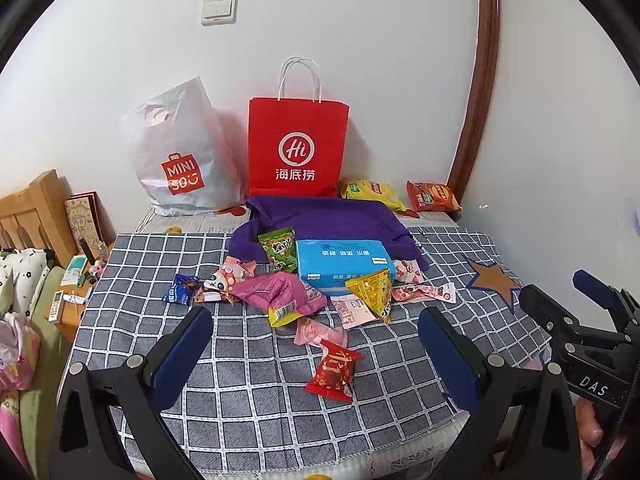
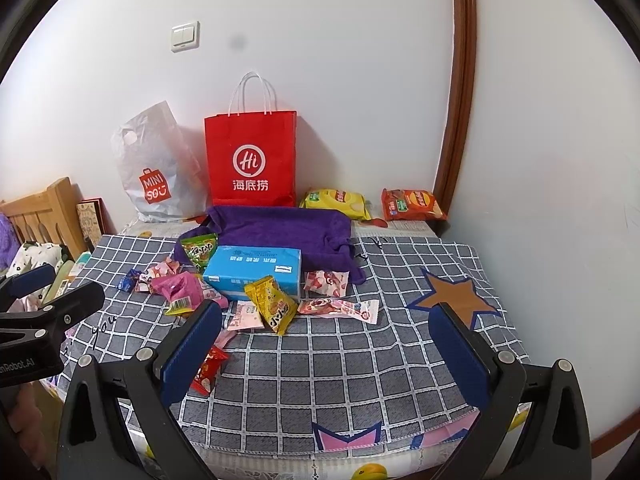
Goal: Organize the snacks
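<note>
Several snack packets lie scattered on a checked grey cloth (image 1: 260,392): a red packet (image 1: 332,372) nearest, a pink one (image 1: 318,334), a magenta bag (image 1: 280,294), a yellow triangular bag (image 1: 374,294), a green bag (image 1: 278,250) and a blue box (image 1: 346,266). My left gripper (image 1: 316,360) hovers open just above the red packet, holding nothing. My right gripper (image 2: 328,344) is open too, over bare cloth right of the red packet (image 2: 208,368), which its left finger partly hides. The yellow triangular bag (image 2: 274,308) and blue box (image 2: 256,272) lie beyond it.
A red paper bag (image 1: 298,148) and a white plastic bag (image 1: 180,156) stand against the back wall, with a purple cloth (image 1: 328,220) in front. Yellow (image 1: 372,194) and orange (image 1: 434,196) chip bags lie at the back right. A wooden headboard (image 1: 36,208) and cluttered nightstand are left.
</note>
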